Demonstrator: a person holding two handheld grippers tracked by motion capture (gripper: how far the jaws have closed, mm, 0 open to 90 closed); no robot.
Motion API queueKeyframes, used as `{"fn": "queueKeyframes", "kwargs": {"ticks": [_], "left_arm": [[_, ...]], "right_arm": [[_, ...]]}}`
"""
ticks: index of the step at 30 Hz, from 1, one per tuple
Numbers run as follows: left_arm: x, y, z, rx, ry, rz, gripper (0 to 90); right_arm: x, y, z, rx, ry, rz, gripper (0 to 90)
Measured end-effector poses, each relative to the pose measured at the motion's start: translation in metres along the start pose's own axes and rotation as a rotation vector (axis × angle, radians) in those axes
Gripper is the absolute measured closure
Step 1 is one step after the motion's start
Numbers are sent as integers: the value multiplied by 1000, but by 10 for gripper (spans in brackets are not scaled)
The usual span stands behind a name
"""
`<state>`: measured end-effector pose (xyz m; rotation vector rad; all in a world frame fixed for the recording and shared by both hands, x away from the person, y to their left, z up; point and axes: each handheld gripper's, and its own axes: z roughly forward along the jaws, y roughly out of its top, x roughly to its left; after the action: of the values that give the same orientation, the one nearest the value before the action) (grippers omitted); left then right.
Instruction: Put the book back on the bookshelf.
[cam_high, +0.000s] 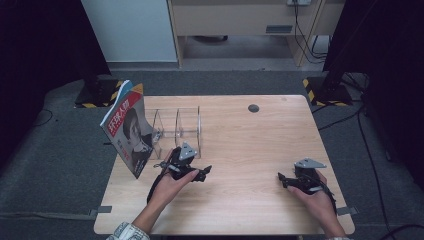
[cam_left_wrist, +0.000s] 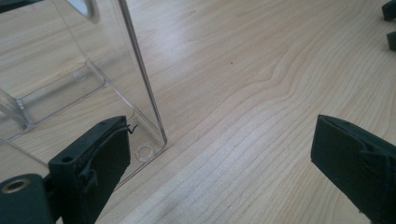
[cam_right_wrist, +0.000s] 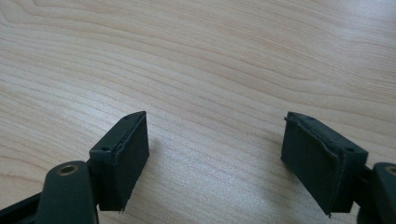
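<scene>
Clear acrylic rack (cam_high: 176, 127) sits on the table's left half, w/ the magazine (cam_high: 129, 131) leaning tilted against its left end, standing up past the table edge. My left gripper (cam_high: 204, 172) is just in front of the rack's near right corner, jaws wide apart, nothing between them. The left gripper view gives what the high view can't: the rack's corner (cam_left_wrist: 148, 151) close up, w/ a small round foot under the base, one black jaw just beside that corner. Can't tell from either view whether the jaw actually touches the acrylic. The rack's dividers are barely readable from above, being see-thru.

My right gripper (cam_high: 282, 178) rests low over the table's right half, well apart from the rack, also spread wide and empty; its own view has bare wood grain between the jaws (cam_right_wrist: 215, 163). The table (cam_high: 250, 145) has a small dark round cap (cam_high: 253, 108) near its far edge.

The magazine cover shows large white characters on red, too small for me to read, plus a b/w portrait. Its lower corner hangs off the left edge.
</scene>
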<state>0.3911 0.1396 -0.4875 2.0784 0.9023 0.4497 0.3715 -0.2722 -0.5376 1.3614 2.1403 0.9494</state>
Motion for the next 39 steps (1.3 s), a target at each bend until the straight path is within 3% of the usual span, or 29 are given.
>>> {"fn": "queueKeyframes", "kwargs": {"ticks": [5, 12, 23, 31, 39], "left_arm": [[-4, -3, 8, 42, -5, 28, 42], [-10, -4, 18, 77, -5, 29, 42], [-30, -3, 41, 143, -17, 59, 35], [-41, 1, 63, 162, -33, 68, 35], [-38, 1, 72, 151, -21, 51, 39]], "right_arm": [[0, 0, 0, 0, 0, 0, 234], [0, 0, 0, 0, 0, 0, 234], [0, 0, 0, -1, 0, 4, 232], [0, 0, 0, 0, 4, 1, 230], [1, 0, 0, 1, 5, 1, 229]]}}
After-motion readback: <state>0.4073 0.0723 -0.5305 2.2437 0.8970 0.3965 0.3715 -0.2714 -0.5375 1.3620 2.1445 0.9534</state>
